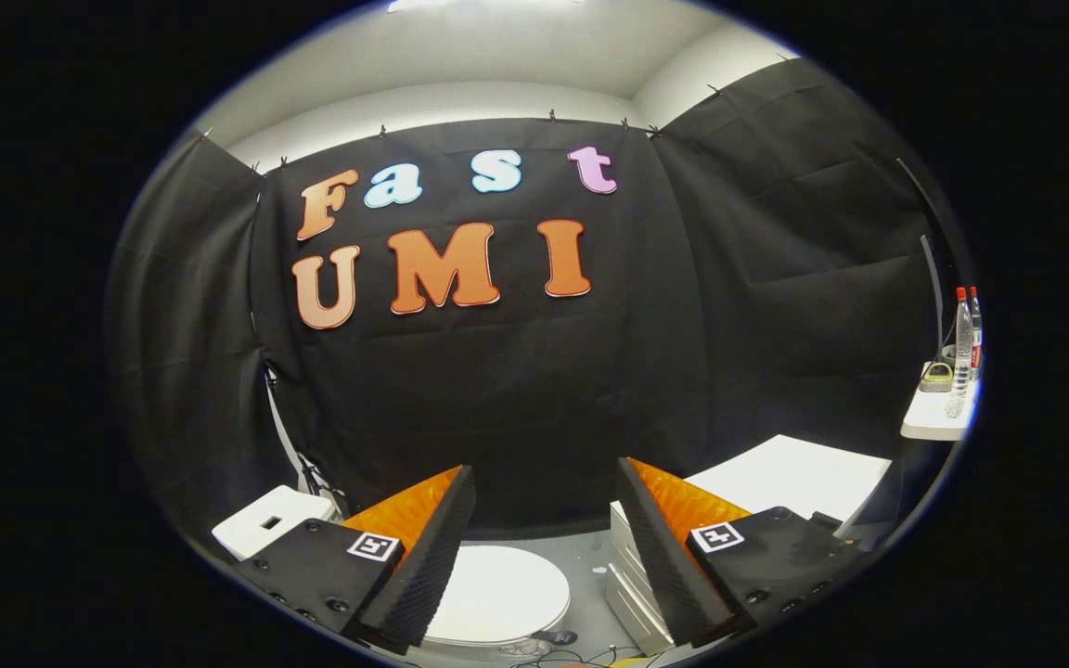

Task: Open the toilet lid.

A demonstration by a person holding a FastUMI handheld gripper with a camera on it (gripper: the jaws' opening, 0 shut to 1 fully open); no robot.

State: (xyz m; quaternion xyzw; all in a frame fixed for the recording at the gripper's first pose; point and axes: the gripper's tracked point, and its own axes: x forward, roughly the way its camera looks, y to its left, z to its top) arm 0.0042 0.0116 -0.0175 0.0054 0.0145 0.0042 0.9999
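A white toilet with its lid (497, 594) lying flat and closed stands on the floor below me, partly behind my left finger. Its white tank (270, 521) peeks out beyond that finger, near the black cloth wall. My gripper (544, 482) hangs well above the toilet, open wide, with nothing between its fingers. The lid's near edge is hidden under the fingers.
A white drawer cabinet (632, 575) stands right of the toilet, with a white tabletop (794, 473) behind my right finger. A small shelf (935, 419) at the far right carries bottles (963, 348). Cables (581, 657) lie on the grey floor in front of the toilet.
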